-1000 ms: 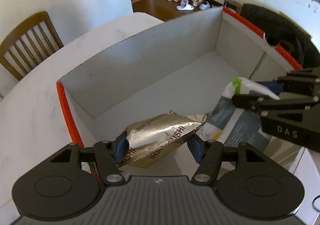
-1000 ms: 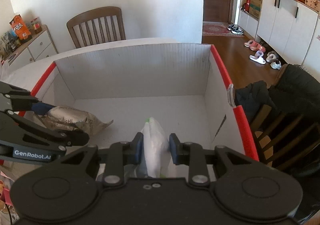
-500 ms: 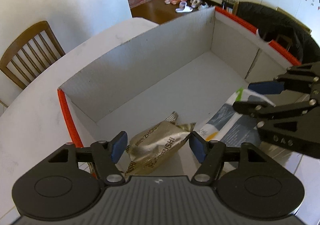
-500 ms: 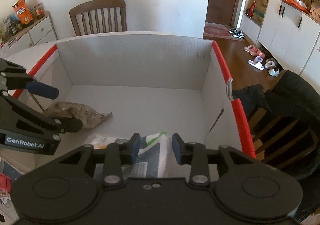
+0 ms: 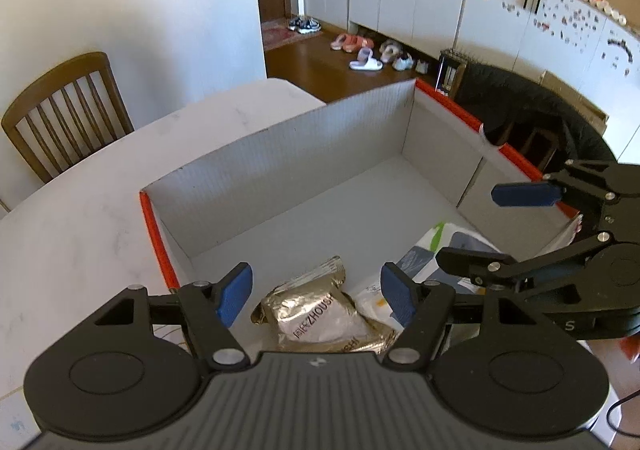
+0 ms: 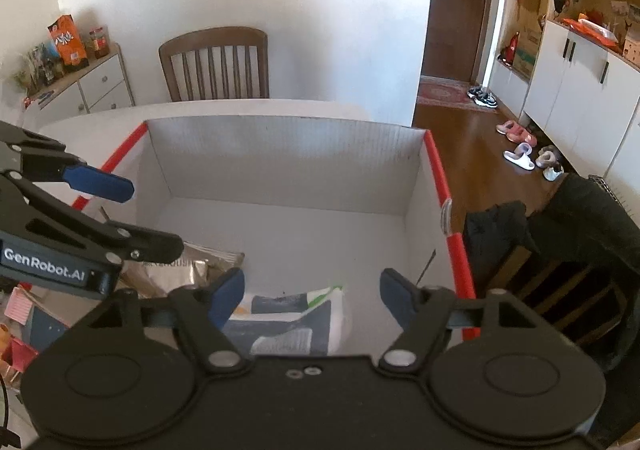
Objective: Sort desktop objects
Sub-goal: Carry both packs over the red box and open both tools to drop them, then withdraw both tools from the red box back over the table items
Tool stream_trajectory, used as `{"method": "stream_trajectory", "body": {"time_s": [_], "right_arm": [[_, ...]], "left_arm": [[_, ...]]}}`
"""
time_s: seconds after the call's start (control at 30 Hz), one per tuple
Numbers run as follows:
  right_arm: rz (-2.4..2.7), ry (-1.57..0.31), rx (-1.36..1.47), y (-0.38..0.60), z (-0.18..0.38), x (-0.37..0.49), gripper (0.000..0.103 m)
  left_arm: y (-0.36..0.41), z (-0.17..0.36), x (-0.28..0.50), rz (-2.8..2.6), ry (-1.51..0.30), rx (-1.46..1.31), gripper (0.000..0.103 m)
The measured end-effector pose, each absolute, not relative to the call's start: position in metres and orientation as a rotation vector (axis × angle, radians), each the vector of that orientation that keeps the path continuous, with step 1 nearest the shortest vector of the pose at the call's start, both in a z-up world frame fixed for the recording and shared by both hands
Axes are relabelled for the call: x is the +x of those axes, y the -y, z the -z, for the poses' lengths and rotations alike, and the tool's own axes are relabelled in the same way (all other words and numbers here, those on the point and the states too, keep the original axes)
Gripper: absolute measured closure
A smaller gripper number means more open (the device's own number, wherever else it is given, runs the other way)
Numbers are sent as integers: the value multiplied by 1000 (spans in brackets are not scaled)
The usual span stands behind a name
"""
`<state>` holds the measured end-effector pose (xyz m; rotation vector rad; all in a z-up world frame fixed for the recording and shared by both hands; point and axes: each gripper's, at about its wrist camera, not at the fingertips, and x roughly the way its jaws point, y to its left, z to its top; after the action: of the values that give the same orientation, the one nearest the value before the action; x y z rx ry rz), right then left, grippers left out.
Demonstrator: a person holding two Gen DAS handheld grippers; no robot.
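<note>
Nearest my left hand-held gripper [image 5: 316, 298], its blue pads spread wide apart and holding nothing, a gold foil snack bag [image 5: 320, 316] lies on the floor of the cardboard box [image 5: 280, 162], just below and between the fingers without touching them. Just beside it on the right, overlapping its edge, lies a white pouch [image 5: 448, 250] with grey-blue panels and a green stripe, flat on the box floor. My right hand-held gripper [image 6: 312, 298] hangs over that pouch [image 6: 292, 314] with its fingers also wide apart, clamped on nothing; the pouch lies below the gap, nearer the left finger. From the right wrist view the foil bag [image 6: 188, 270] shows to the left, partly hidden behind my left gripper [image 6: 120, 214].

Both bags sit in the near end of the box; its far end is bare white board. Red tape runs along the box's side rims [image 6: 444, 186]. Beyond, the box stands on a pale surface [image 5: 88, 210], and a wooden chair [image 6: 216, 62] is drawn up at the far edge.
</note>
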<state>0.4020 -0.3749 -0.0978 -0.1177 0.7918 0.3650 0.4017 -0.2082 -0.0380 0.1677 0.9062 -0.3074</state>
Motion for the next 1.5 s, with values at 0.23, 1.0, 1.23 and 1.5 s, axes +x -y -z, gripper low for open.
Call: {"method": "stream_trajectory", "body": {"time_s": [0.23,1.0,1.23,1.5], "right_arm": [[-357,-777,-98,381,90,390,20],[-395,-647,-30,377,52,314,1],[-421,-637,-26,351,50,283,1],[-466,-656,-38,308,57,250,1]], "left_arm": [[202,29,389,288,-880,153,33],[158,-4,314,252,-804,32,6],[129,-10,277,231,-765,16,1],[87,-9,239,199,-760,-30,1]]}}
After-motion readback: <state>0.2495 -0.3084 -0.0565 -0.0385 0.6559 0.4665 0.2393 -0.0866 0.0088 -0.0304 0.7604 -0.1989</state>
